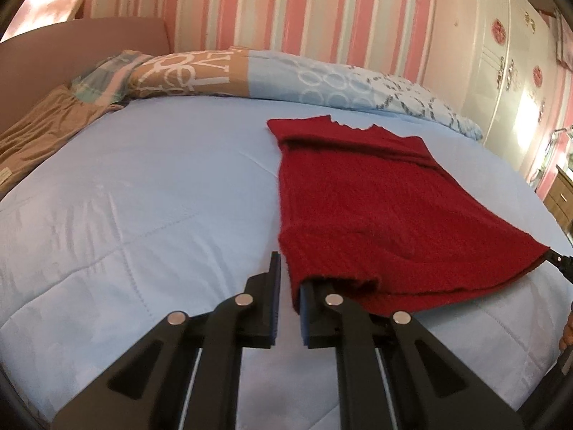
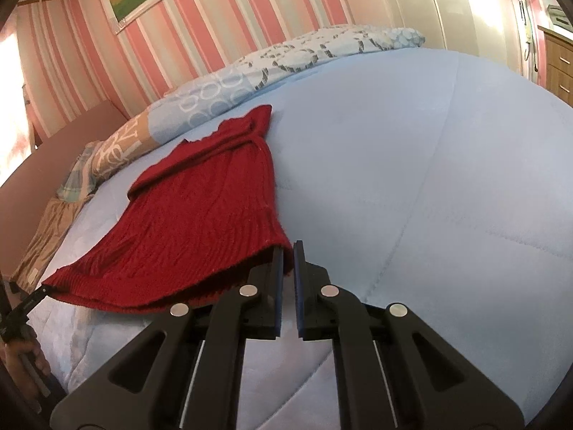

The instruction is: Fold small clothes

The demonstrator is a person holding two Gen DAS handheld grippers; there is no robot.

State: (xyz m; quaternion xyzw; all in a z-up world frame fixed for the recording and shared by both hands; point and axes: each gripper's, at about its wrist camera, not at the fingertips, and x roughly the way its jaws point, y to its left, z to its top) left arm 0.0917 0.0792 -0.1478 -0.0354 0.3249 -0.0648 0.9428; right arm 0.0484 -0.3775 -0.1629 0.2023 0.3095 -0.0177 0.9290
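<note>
A red knitted sweater (image 1: 376,208) lies on the light blue bedspread (image 1: 161,197), sleeves folded in over its body, hem toward me. My left gripper (image 1: 290,276) is shut on the hem's left corner, the fabric draped over its right finger. In the right wrist view the sweater (image 2: 200,215) runs up and left. My right gripper (image 2: 287,261) is shut on the hem's right corner. The hem is lifted slightly off the bedspread (image 2: 429,179) between the two grippers. Each gripper's tip shows at the edge of the other view.
Patterned pillows (image 1: 286,79) lie along the head of the bed by the pink striped wall. A brown garment (image 1: 39,132) sits at the bed's left edge. A white wardrobe (image 1: 501,53) and a wooden dresser (image 2: 558,61) stand to the right.
</note>
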